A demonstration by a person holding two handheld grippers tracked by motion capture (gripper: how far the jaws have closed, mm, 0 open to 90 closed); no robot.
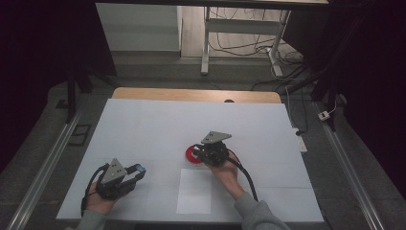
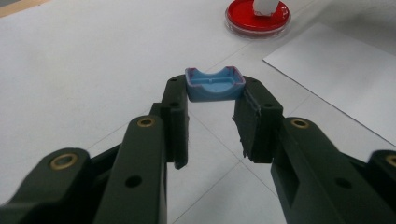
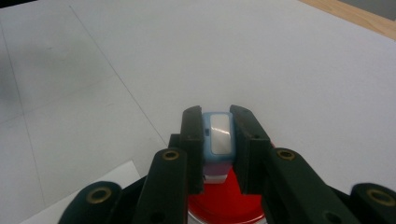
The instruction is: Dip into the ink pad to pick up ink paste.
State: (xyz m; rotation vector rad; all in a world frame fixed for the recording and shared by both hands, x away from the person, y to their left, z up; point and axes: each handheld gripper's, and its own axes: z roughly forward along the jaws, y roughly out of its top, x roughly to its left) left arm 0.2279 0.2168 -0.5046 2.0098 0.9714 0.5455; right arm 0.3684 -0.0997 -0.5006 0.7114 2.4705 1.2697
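A small blue cap (image 2: 215, 85) is pinched between the tips of the left gripper (image 1: 135, 172), held near the table's front edge. Farther off, a blue stamp (image 3: 219, 140) is clamped upright in the right gripper (image 1: 203, 154), pressed onto a red ink pad (image 2: 258, 16); judged the inking step, with lifting toward the white paper (image 1: 194, 191) called for next

The table (image 1: 143, 124) wears a white sheet marked with faint grid lines, and a strip of bare wood runs along its far edge. Sitting on it near the middle is a red dish (image 1: 192, 155). Just nearer the person lies a sheet of paper (image 1: 194, 190), flat, close to the dish.
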